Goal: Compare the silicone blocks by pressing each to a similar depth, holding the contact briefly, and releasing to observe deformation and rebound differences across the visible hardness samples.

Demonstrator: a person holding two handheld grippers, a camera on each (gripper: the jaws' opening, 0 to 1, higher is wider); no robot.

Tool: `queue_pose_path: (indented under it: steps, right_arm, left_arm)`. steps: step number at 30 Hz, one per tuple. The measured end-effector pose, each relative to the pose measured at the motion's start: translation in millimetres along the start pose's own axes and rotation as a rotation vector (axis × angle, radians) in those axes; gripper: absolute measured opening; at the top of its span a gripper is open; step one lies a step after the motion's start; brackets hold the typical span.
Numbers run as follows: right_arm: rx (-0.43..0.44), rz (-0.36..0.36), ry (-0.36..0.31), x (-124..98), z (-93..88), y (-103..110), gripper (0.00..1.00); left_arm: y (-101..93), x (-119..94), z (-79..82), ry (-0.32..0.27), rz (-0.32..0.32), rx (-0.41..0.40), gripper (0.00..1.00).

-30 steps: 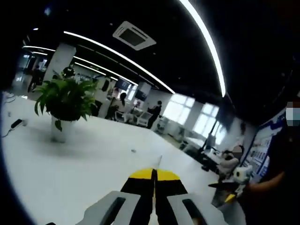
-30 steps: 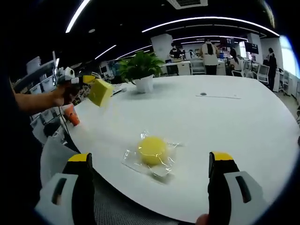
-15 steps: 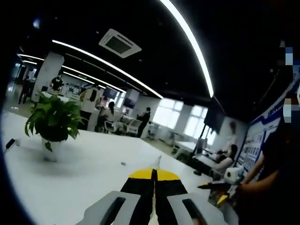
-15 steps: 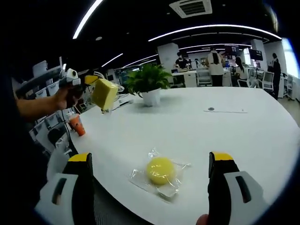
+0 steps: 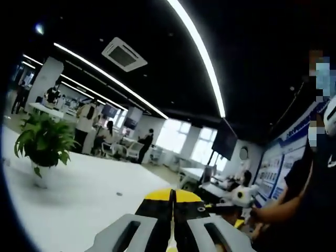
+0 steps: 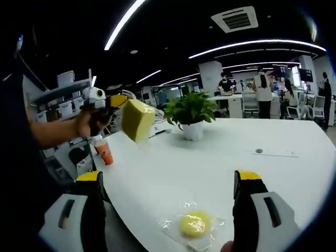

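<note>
- The left tool (image 6: 118, 101), seen in the right gripper view coming in from the left in the person's hand (image 6: 90, 122), is clamped on a pale yellow rectangular silicone block (image 6: 137, 119) and holds it up in the air, well above the white worktop (image 6: 226, 168).
- Lifted like that, the block cannot be pressed against anything; my guess is it is being carried to or from a pressing spot, or simply squeezed between the jaws as the test itself.
- In the left gripper view the left tool's own black-and-yellow jaws (image 5: 171, 202) sit together along a thin seam, and the block between them is not visible from that angle.
- The right tool (image 6: 170, 210) stands wide apart and empty, its jaws framing a round yellow silicone ball in a clear plastic wrapper (image 6: 193, 226) that lies on the worktop near its front edge.
- That framing suggests the ball is the next sample lined up for a press, though the tool is not touching it.
- A potted green plant in a white pot (image 6: 190, 111) stands further back on the worktop, and a small orange cup (image 6: 104, 153) sits beyond its left edge.
- A blue wall panel (image 5: 281, 163) at the right of the left gripper view carries print too small to read; no other label is legible.
</note>
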State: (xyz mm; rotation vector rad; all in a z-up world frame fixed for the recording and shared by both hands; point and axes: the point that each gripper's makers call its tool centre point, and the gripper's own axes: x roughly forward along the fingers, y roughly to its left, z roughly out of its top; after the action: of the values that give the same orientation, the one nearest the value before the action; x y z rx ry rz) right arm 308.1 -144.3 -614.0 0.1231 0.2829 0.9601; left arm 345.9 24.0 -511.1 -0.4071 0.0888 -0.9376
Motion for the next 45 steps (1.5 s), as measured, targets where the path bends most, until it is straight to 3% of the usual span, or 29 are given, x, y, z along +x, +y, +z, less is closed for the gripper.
queue_pose_path:
  steps: [4, 12, 17, 21, 34, 39, 42, 45]
  right_arm:
    - [-0.013, 0.08, -0.012, 17, 3.9, 12, 0.96]
    - [-0.031, 0.192, -0.038, 43, 12.6, 33, 0.96]
    - [0.001, 0.282, -0.128, 47, 32.2, 49, 0.96]
    - [-0.004, 0.323, -0.14, 48, 35.6, 56, 0.85]
    - [-0.031, 0.379, -0.205, 54, 55.4, 69, 0.7]
    - [-0.013, 0.399, -0.228, 55, 60.7, 72, 0.52]
    - [0.01, 0.428, -0.224, 57, 60.5, 78, 0.48]
    - [0.022, 0.44, -0.221, 57, 60.5, 81, 0.33]
  left_arm:
    - [-21.4, 3, -0.6, -0.001, -0.064, -0.008, 0.0]
    - [-47.7, 10, -1.3, -0.019, -0.106, -0.042, 0.0]
    - [-64.4, 16, -2.4, -0.028, -0.131, -0.054, 0.0]
    - [-73.8, 20, -1.8, -0.031, -0.147, -0.06, 0.0]
    - [-90.6, 31, 2.4, -0.044, -0.202, -0.081, 0.0]
    - [-92.2, 33, 1.4, -0.048, -0.212, -0.088, 0.0]
    - [-92.5, 32, 0.4, -0.048, -0.214, -0.097, 0.0]
    - [-89.7, 28, -2.1, -0.049, -0.211, -0.114, 0.0]
